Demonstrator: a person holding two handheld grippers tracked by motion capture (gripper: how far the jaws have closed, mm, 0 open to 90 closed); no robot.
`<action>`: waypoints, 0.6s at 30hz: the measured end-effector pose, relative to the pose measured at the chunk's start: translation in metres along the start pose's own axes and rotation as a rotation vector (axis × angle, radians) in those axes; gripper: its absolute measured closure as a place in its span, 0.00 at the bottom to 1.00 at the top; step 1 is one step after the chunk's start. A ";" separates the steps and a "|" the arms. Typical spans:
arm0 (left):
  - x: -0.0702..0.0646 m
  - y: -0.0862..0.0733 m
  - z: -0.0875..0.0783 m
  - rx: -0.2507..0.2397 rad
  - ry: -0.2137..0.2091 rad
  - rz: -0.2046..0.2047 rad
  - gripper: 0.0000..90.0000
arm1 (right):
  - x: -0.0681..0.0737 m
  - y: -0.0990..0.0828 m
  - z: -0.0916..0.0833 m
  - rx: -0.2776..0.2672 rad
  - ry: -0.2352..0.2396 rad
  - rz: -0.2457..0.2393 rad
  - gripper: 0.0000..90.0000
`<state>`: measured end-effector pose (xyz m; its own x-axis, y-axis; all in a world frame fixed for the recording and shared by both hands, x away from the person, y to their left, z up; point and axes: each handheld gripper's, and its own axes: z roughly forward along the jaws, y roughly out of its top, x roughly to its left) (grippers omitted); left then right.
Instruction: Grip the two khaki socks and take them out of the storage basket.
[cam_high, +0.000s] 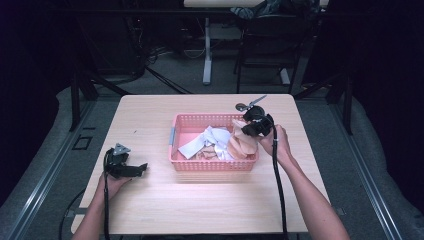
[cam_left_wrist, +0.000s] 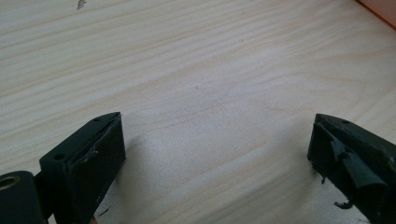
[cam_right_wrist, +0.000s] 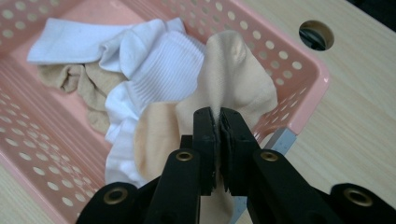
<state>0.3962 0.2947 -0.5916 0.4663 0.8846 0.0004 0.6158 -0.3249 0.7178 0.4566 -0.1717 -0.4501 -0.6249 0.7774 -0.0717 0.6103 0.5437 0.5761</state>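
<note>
Left forearm comes in low at the near-left, hand wrapped round the left gripper (cam_high: 131, 169), which sits flat just above the table, pointing right. Its jaws are spread wide apart with nothing between them. Right arm reaches way further forward, elbow out to the right, hand (cam_high: 278, 144) tipped so the right gripper (cam_right_wrist: 219, 119) angles down and to the left. Those jaws are pinched tight together on a fold of the peach sock (cam_right_wrist: 236, 77). Cables trail back along both forearms.
</note>
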 end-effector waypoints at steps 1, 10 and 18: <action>0.000 0.000 0.000 0.000 0.000 0.000 0.04 | 0.000 0.000 -0.001 -0.009 0.000 0.003 0.95; 0.000 0.000 0.000 -0.001 -0.001 -0.001 0.04 | 0.000 0.011 -0.016 -0.052 -0.002 -0.003 0.95; 0.000 0.000 0.000 -0.002 0.002 -0.002 0.04 | -0.003 0.020 -0.032 -0.095 0.002 0.006 0.95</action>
<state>0.3960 0.2944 -0.5917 0.4638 0.8860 -0.0002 0.6158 -0.3222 0.7190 0.4545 -0.1734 -0.4124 -0.6224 0.7799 -0.0662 0.5651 0.5063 0.6515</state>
